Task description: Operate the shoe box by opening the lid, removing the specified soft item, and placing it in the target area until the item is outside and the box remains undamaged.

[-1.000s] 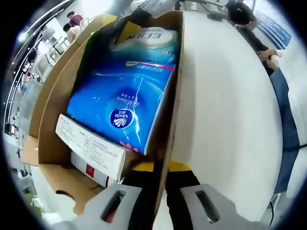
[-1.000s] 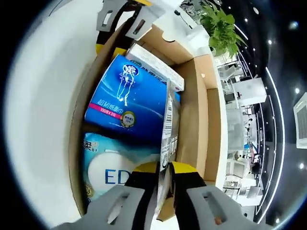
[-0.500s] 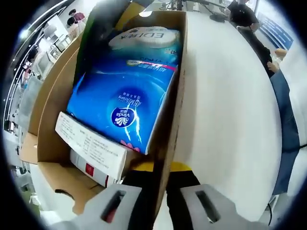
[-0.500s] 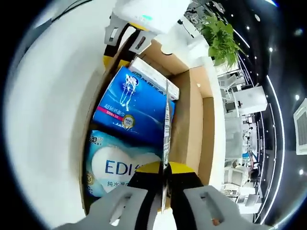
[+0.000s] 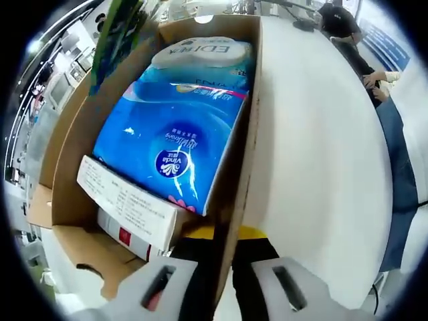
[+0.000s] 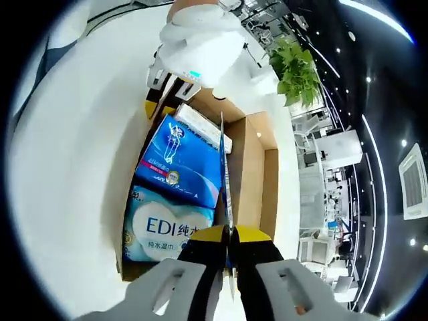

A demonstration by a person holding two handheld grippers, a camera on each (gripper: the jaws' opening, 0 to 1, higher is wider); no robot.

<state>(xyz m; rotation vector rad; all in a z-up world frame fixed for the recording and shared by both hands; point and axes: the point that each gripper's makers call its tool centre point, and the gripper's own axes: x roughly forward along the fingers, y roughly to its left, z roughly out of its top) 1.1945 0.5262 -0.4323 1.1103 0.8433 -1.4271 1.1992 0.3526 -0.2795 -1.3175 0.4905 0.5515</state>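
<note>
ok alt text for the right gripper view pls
The right gripper, jaws shut on a thin flat packet seen edge-on, holds it above an open cardboard shoe box on a white table. Inside lie a blue Vinda tissue pack and an EDI wipes pack.

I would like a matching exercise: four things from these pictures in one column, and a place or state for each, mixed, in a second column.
1. left hand-held gripper
2. right hand-held gripper
3. blue Vinda pack
4. potted plant

a. lying inside the cardboard box
b. shut on a thin flat packet
c. shut on the box wall
d. standing behind the box

Pairs: 1-c, 2-b, 3-a, 4-d
</note>
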